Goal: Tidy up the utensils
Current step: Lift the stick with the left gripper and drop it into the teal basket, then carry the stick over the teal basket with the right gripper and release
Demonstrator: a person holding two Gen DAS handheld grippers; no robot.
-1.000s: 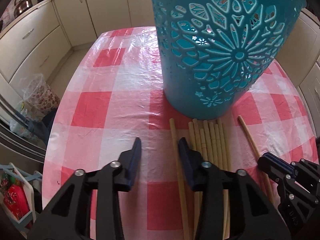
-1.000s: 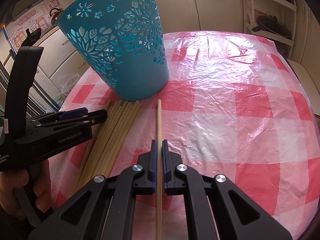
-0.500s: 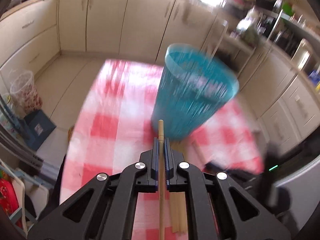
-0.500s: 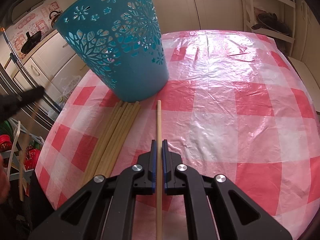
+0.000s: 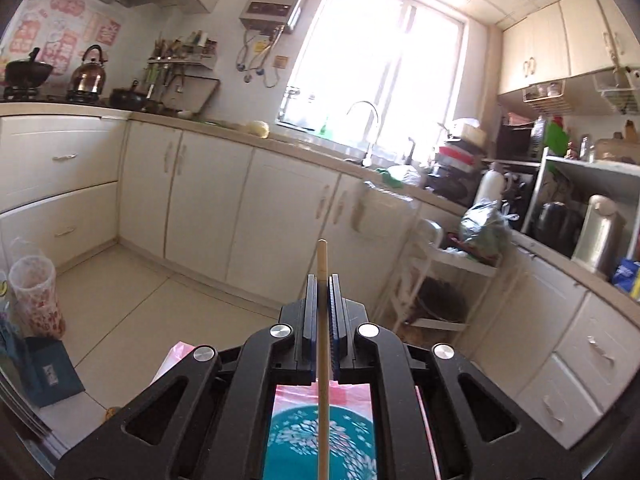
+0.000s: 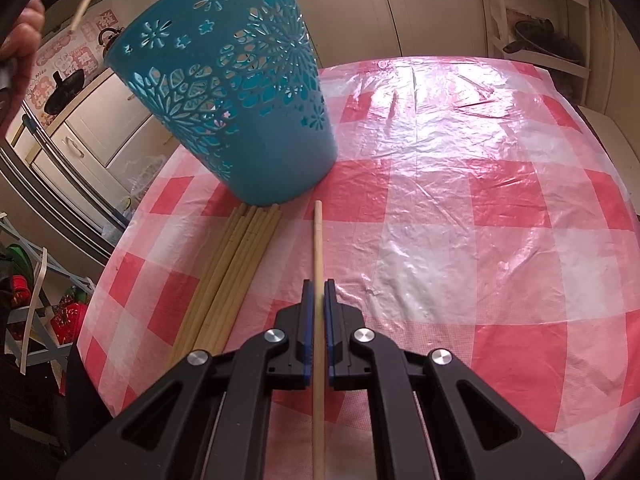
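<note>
On checked cloth (image 6: 460, 240): basket (image 6: 240, 92), chopstick bundle (image 6: 228, 272) beside; each gripper (image 5: 321, 280) (image 6: 318, 286) pinches chopstick (image 5: 322, 320) (image 6: 318, 248).

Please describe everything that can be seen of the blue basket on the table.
The blue basket is a round, teal container that looks like plastic, wider at its open rim than at its base. Its wall is cut through with flower and petal patterns above and is solid near the bottom. It stands upright on the checked tablecloth. A bundle of chopsticks lies with its ends at the foot of the basket. In the left wrist view, part of the basket shows below the gripper. No gripper touches it.
</note>
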